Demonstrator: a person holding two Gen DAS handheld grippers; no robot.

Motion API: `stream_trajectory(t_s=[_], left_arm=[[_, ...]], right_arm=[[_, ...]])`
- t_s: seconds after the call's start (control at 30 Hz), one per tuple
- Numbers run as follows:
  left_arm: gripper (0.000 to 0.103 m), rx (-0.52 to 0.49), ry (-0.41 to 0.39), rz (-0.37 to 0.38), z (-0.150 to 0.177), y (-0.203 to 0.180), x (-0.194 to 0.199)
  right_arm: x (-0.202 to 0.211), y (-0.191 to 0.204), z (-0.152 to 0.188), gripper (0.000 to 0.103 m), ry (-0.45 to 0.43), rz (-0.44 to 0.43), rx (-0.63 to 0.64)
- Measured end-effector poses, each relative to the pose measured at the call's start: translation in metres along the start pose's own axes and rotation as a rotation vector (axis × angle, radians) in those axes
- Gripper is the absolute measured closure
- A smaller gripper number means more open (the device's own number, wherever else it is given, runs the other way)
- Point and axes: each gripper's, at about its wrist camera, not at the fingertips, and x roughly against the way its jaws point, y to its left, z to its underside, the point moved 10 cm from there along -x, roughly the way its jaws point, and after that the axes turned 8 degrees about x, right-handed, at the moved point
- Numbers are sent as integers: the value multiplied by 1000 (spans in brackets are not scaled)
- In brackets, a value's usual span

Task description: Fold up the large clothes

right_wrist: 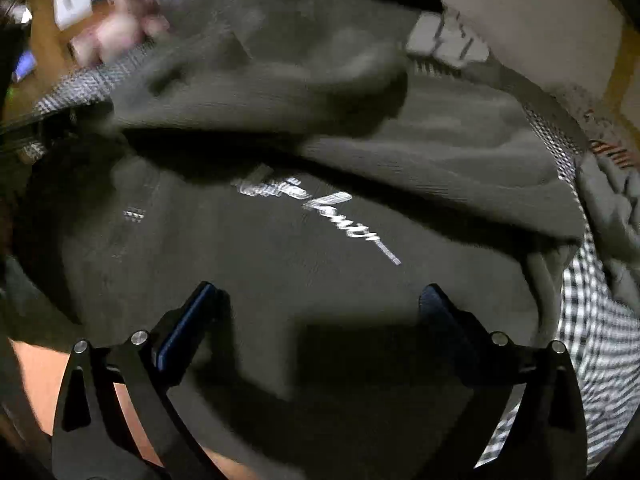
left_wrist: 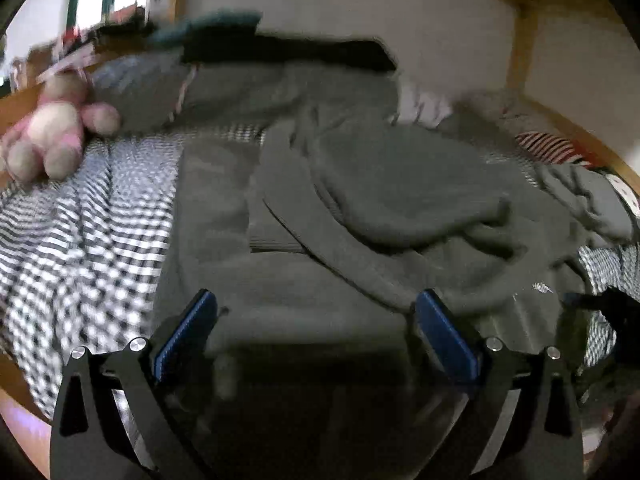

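Left gripper (left_wrist: 316, 320) angled down over near edge of bed, jaws spread wide, empty. Right gripper (right_wrist: 320, 316) tipped steeper, jaws likewise wide apart, nothing gripped. Dark grey-green knit sweatshirt (left_wrist: 360, 208) with white script print (right_wrist: 316, 204) lies rumpled across black-and-white checked bedcover (left_wrist: 80, 232). Pink plush toy (left_wrist: 56, 136) at bed's far left edge.

A bedroom in someone's home, seen from my two wrist cameras.

I'm looking down on a bed with a black-and-white checked bedsheet (left_wrist: 80, 232) inside a wooden bed frame (left_wrist: 520, 40) against a pale wall (left_wrist: 380, 0). A pink soft toy (left_wrist: 52, 136) lies at the edge (blurred, but plainly plush), and a dark sweatshirt (left_wrist: 360, 200) and other loose clothes (left_wrist: 588, 196) are spread over the bedding.
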Motion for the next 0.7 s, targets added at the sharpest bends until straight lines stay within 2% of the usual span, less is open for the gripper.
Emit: stream_trajectory(t_s=[0.03, 0.07, 0.1, 0.13, 0.17, 0.27, 0.3, 0.37, 0.47, 0.53, 0.63, 0.7], left_arm=[[5, -73, 35, -44, 19, 2, -3], [5, -142, 88, -78, 38, 3, -12], [5, -202, 84, -109, 45, 1, -13], [5, -272, 37, -151, 49, -4, -4], [5, -287, 28, -161, 54, -7, 5], [5, -229, -18, -89, 62, -5, 32], [5, -210, -36, -52, 65, -2, 41], [5, -165, -61, -25, 71, 12, 52], [5, -46, -100, 36, 84, 36, 61], [5, 4, -115, 72, 97, 48, 66], [5, -46, -108, 80, 114, 51, 63], [5, -104, -119, 52, 118, 50, 67]], right_arm=[[-15, 2, 11, 3, 69, 8, 10], [-20, 3, 12, 3, 70, 37, 36], [-21, 3, 12, 2, 40, 79, 64], [-21, 3, 10, 2, 33, 90, 56], [-17, 3, 10, 3, 21, 89, 43], [11, 1, 17, 3, -52, 26, -27], [18, -6, 20, 3, -68, 28, -55], [34, -20, 31, 3, -95, 34, -112], [59, -40, 47, 3, -159, 46, -160], [65, -49, 60, 3, -155, 45, -174], [71, -55, 81, 3, -134, 21, -181], [76, -54, 95, 3, -125, 5, -180]])
